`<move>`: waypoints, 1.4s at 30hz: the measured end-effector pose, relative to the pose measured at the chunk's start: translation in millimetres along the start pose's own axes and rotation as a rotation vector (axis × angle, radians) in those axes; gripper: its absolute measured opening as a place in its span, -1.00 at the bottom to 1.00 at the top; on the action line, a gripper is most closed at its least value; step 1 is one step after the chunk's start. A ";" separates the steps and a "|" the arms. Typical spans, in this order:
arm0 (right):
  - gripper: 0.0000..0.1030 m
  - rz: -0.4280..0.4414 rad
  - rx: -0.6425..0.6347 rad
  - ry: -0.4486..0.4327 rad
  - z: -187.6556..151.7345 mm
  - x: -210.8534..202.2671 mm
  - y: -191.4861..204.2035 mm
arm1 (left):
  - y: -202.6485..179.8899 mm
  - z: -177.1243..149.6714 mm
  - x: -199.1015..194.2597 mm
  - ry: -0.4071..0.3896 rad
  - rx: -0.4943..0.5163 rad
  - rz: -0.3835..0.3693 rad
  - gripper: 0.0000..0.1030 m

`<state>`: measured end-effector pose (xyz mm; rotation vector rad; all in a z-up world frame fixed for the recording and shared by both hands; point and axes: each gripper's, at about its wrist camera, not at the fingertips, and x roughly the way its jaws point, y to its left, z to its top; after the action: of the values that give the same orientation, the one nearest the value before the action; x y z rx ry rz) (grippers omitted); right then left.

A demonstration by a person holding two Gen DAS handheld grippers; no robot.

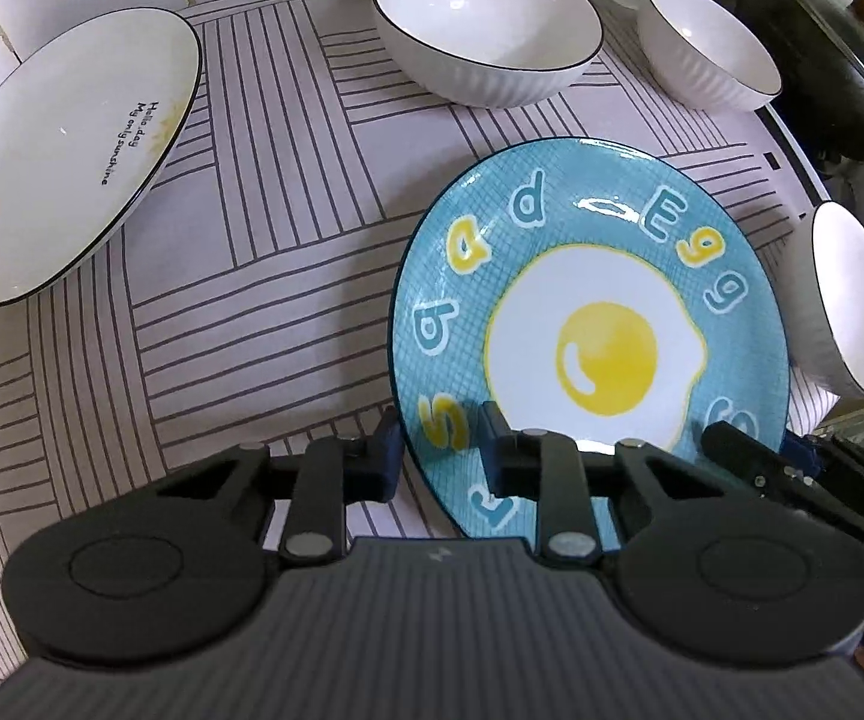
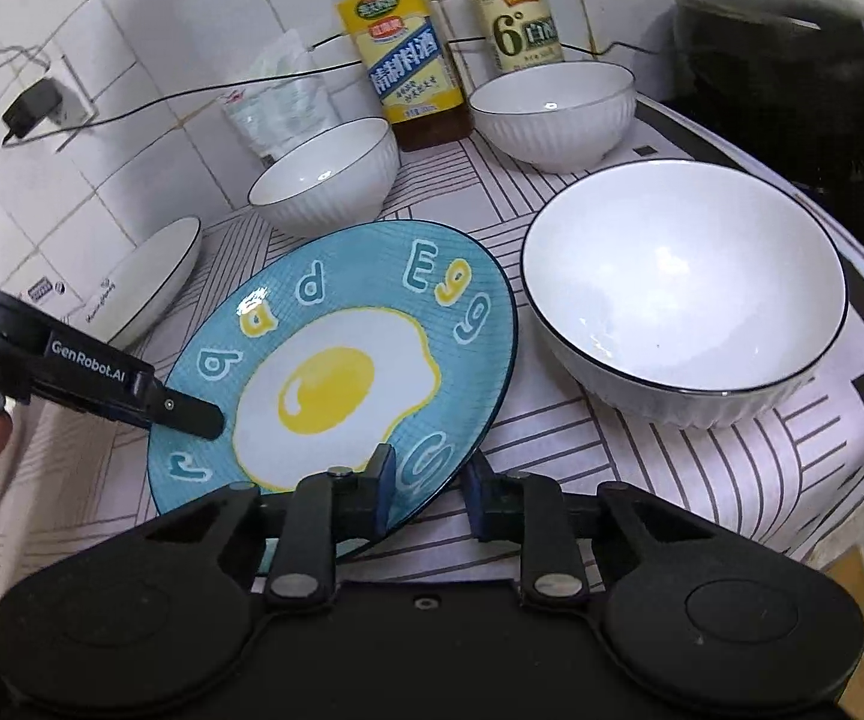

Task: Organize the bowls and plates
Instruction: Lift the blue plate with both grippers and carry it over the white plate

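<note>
We clamp the tilted blue egg plate [image 2: 336, 372], left gripper [image 1: 438, 450] and right gripper [image 2: 429, 483]; three white bowls [image 2: 684, 312], one white plate [image 1: 66, 156]

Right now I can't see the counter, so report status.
Left gripper and right gripper both shut on blue plate rim. Big bowl close beside.

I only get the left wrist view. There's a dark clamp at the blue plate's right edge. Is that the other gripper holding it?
Observer: Yes. The right gripper is closed over the blue plate's rim, one finger on its face and one behind.
Operator: What stands behind the bowls? I only see bottoms.
Observer: Two bottles, one with a yellow label and one with a pale label.
Operator: Anything on the wall?
Observer: A black charger is plugged into a socket, and its cable runs along the tiles.
</note>
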<state>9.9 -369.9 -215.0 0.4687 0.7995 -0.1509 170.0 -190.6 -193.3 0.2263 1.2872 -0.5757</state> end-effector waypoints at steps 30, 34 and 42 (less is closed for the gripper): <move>-0.44 0.117 -0.200 0.026 10.9 -18.1 36.5 | 27.1 -33.2 -53.1 -0.094 -0.060 0.045 -0.36; -0.44 0.139 -0.234 0.033 18.8 -17.3 50.4 | 36.9 -35.5 -67.3 -0.115 -0.077 0.065 -0.36; -0.44 0.182 -0.272 0.034 39.0 -17.9 75.1 | 56.2 -36.1 -92.4 -0.154 -0.099 0.080 -0.36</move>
<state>45.8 -322.0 -152.6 0.2848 0.7929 0.1347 154.0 -101.0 -124.6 0.1482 1.1484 -0.4513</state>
